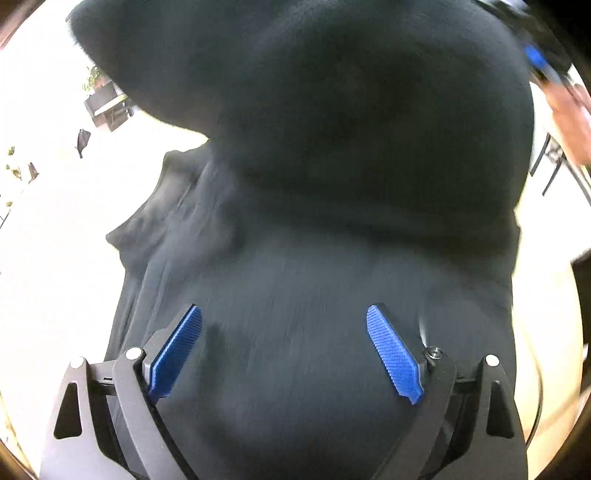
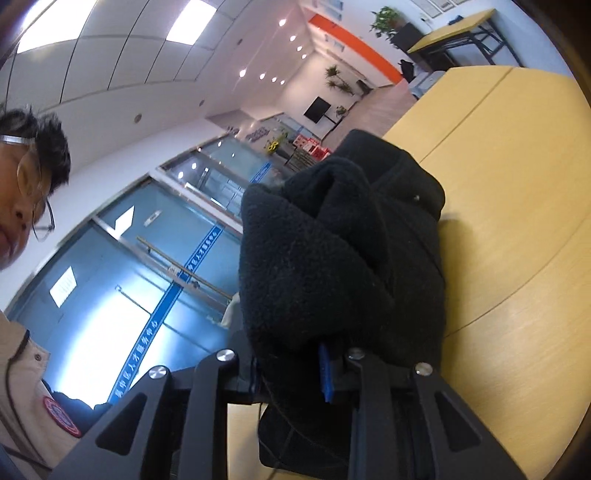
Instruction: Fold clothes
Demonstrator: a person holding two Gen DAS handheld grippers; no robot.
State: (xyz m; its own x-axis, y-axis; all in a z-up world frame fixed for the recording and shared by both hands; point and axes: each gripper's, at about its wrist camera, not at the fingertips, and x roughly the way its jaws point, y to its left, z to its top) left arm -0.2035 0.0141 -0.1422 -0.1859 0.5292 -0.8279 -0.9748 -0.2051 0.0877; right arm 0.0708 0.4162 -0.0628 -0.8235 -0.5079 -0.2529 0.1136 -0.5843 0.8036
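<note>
A black fleece garment (image 1: 314, 221) fills the left wrist view, part of it lifted into a dark fold at the top. My left gripper (image 1: 284, 347) hovers over the cloth with its blue pads (image 1: 395, 354) wide apart and nothing pinched between them. In the right wrist view my right gripper (image 2: 291, 369) is shut on a bunched part of the black garment (image 2: 340, 251), which hangs raised above the wooden table (image 2: 517, 240). The right gripper's blue pad (image 1: 535, 59) and the hand holding it show blurred at the top right of the left wrist view.
A person in a beige jacket (image 2: 22, 398) stands at the left of the right wrist view. Glass doors (image 2: 122, 295) lie behind. A second table (image 2: 454, 26) and potted plants (image 2: 384, 18) stand far off. Bright bare tabletop (image 1: 55, 258) lies left of the garment.
</note>
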